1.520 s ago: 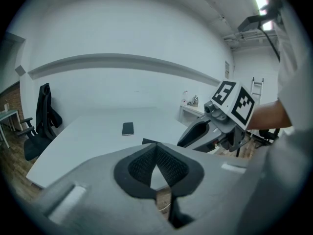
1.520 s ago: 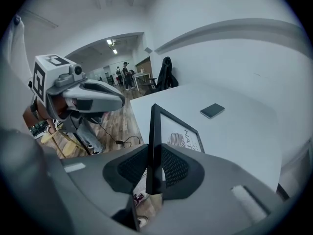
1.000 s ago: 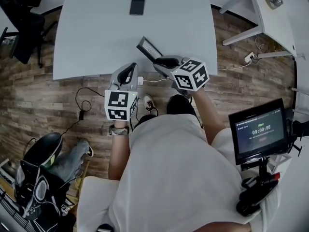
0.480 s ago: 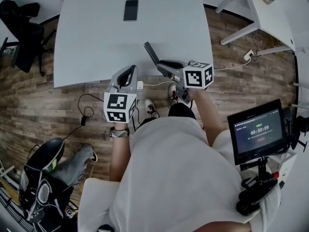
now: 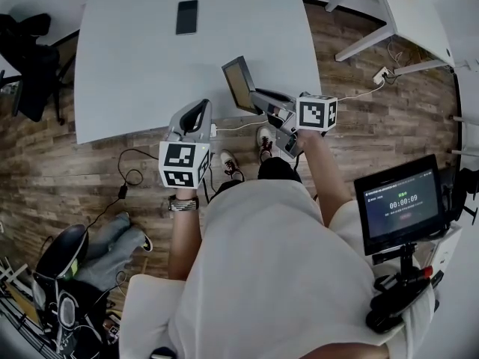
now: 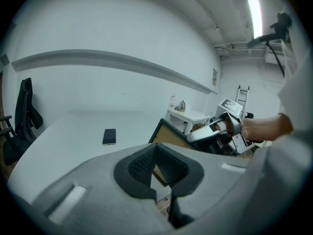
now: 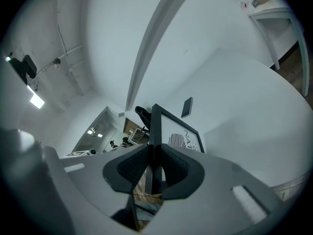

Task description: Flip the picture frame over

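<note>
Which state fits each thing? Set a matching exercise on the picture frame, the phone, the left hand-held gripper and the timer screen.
Things:
1. picture frame
2. phone
3. left hand-held gripper
4. timer screen

States:
A. lies flat on the table
B. holds nothing
C. clamped in the right hand-held gripper, tilted up
D. lit, on a stand beside the person

Pairs: 1-C, 2-A, 3-B, 4-D
</note>
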A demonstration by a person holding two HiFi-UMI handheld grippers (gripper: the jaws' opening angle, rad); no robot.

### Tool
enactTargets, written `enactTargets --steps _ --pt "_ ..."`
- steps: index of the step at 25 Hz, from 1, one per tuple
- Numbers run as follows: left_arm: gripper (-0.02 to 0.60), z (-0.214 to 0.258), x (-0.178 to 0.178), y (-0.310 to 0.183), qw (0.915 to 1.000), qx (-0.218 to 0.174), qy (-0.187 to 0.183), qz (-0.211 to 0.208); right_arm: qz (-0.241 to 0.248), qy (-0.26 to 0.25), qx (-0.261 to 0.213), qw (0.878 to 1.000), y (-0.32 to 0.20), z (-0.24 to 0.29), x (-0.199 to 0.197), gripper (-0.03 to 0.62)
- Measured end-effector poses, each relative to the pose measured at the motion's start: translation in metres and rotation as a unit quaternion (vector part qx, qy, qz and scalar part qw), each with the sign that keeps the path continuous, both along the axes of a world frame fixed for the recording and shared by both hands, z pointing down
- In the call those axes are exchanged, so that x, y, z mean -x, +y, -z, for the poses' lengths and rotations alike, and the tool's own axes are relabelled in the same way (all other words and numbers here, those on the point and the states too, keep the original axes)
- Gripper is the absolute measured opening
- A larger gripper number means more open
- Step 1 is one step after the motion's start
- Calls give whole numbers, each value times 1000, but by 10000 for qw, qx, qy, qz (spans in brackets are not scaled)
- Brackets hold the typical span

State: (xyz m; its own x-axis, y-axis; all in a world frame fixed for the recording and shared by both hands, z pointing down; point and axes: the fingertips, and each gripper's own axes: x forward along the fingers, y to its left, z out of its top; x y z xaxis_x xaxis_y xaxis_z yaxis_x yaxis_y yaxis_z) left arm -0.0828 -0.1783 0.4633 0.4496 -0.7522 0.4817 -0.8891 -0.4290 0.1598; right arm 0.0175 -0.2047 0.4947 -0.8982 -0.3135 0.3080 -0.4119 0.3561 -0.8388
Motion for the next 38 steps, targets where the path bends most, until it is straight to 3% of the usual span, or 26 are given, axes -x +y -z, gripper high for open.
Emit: enactTargets --steps 7,19,38 --pt "5 -1 -6 -1 10000 -19 44 -14 -179 -202 255 9993 -2 -5 -17 87" --pt "5 -2 -7 3 10000 19 75 -22 20 -227 223 9995 5 -13 -29 100" --pt "5 -21 -13 1 9994 314 4 -163 64 -36 874 9961 16 -83 -59 87"
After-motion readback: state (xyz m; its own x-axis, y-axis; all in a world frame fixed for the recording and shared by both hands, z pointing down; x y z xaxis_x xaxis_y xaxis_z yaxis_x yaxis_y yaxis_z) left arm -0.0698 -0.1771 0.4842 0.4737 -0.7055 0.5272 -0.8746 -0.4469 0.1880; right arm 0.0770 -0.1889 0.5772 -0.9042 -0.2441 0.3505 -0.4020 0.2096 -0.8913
